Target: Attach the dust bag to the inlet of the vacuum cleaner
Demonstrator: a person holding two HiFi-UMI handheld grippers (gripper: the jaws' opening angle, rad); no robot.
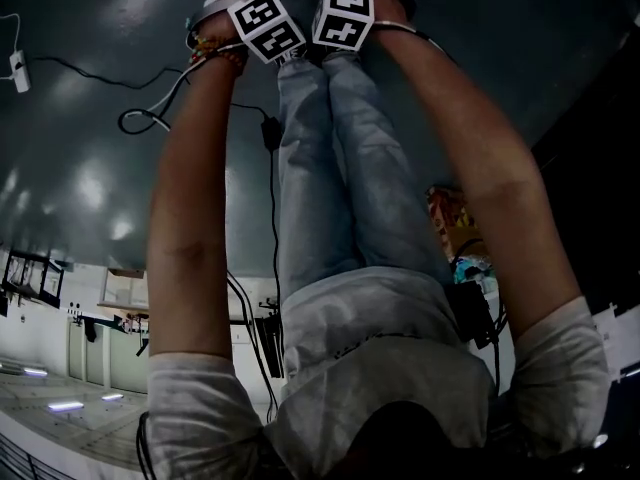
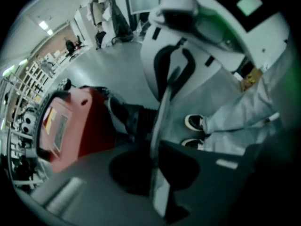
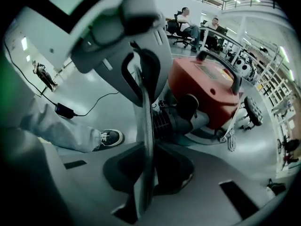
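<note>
While both of the person's arms reach down in front of the jeans, the left gripper (image 2: 157,171) and the right gripper (image 3: 143,173) face each other close together, and their marker cubes (image 1: 267,25) sit side by side in the head view. The left gripper's fingers are closed on a thin, flat grey sheet seen edge-on, apparently the dust bag (image 2: 162,119). The right gripper's fingers pinch the same sheet from the opposite end, so it spans between the two. The red vacuum cleaner (image 3: 211,88) sits on the grey floor (image 3: 94,86) just beyond the grippers, apart from the bag, with its black ribbed hose (image 3: 171,121) turned towards them. The person's dark shoes (image 2: 195,122) stand beside it. A black cable (image 3: 63,109) with an adapter lies on the floor, and people sit at desks far behind
</note>
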